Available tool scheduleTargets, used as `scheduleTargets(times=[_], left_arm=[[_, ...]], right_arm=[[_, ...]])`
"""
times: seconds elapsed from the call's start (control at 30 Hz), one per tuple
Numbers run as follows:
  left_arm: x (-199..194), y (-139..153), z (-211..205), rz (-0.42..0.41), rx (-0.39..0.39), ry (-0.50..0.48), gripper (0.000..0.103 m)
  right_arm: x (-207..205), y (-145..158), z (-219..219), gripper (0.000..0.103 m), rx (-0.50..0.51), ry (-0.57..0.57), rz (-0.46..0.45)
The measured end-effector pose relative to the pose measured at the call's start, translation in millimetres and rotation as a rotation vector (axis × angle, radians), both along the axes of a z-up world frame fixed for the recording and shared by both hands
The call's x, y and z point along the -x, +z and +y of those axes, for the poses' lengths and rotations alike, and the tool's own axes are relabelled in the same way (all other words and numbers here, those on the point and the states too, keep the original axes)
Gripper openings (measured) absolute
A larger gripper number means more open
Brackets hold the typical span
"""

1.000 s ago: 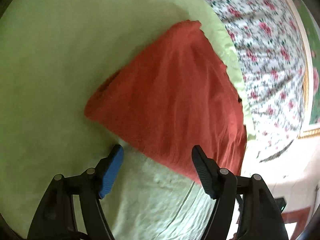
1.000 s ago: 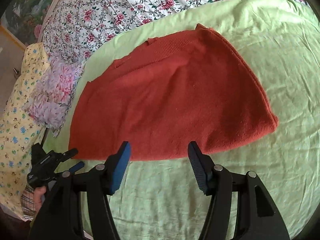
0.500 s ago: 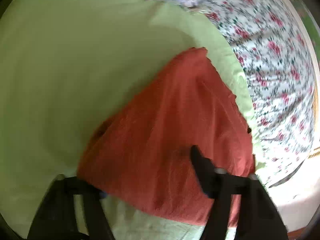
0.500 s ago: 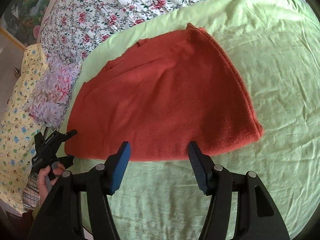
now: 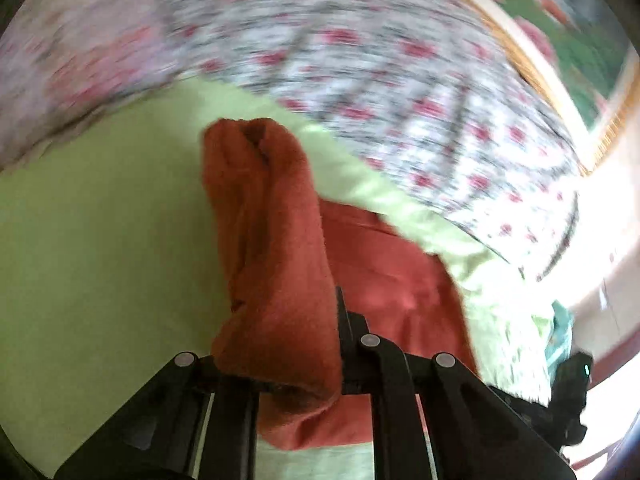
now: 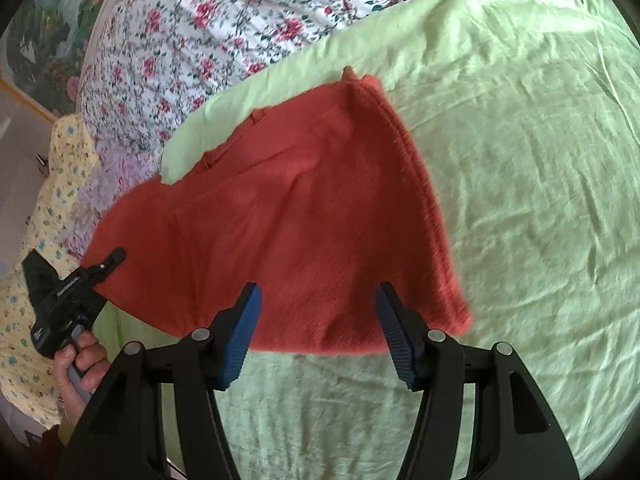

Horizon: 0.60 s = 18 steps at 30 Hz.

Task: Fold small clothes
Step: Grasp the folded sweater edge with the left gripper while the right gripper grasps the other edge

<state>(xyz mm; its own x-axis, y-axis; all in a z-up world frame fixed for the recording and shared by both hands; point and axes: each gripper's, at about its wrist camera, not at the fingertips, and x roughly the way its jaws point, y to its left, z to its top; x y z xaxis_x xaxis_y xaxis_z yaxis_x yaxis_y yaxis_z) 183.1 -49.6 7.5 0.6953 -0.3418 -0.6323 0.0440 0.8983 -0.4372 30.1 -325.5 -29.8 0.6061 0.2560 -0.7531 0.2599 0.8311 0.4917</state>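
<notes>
A small rust-red knitted garment [image 6: 320, 208] lies folded on a light green sheet [image 6: 520, 160]. My left gripper [image 5: 280, 344] is shut on the garment's left edge and lifts it; red cloth [image 5: 272, 240] bunches over the fingers in the left wrist view and hides the tips. The left gripper also shows in the right wrist view [image 6: 114, 258], pinching the raised left corner. My right gripper [image 6: 318, 320] is open and empty, its blue pads either side of the garment's near hem, just above it.
A white quilt with red flowers [image 6: 224, 32] lies beyond the green sheet. A yellow patterned cloth [image 6: 36, 248] and a pink flowered cloth [image 6: 108, 184] lie at the left. A framed picture [image 5: 560, 40] hangs on the wall behind.
My left gripper moved in over the garment's left edge, shut on it and lifted it. The right gripper moved slightly closer to the near hem and stayed open.
</notes>
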Motion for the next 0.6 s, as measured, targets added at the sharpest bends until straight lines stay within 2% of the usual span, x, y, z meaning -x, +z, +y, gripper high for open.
scheduleTargets(times=[0.1,0.17,0.23,0.3,0.4,0.6], left_arm=[[1.7,5.1,-46.4,-0.024,-0.038,-0.114,0.011],[2.0,-2.7,-80.5,-0.020,-0.075,-0.199,0.011],[1.3,-23.3,-114.5,0.007,-0.113,-0.284,0.011],[2.0,-42.7,-133.6,0.036,-0.164,-0.330,0.011],[2.3,-70.2,-154.5,0.072,-0.260,-0.366,0.012],[6.8,-67.8,-165.1,0.030,-0.365,-0.398,0.012]], right_arm=[[-2.5,0.6,-20.4,0.056,-0.040,-0.019,-0.021],[-5.8,1.4,-33.7,0.054,-0.052,-0.027,-0.031],[-11.6,1.1,-43.6,0.053,-0.074,-0.029,-0.036],[-22.1,-2.1,-51.2,0.053,-0.119,-0.022,-0.040],[-46.9,-12.3,-54.7,0.054,-0.199,0.009,-0.016],[-111.0,-27.2,-33.0,0.061,-0.264,0.126,0.032]])
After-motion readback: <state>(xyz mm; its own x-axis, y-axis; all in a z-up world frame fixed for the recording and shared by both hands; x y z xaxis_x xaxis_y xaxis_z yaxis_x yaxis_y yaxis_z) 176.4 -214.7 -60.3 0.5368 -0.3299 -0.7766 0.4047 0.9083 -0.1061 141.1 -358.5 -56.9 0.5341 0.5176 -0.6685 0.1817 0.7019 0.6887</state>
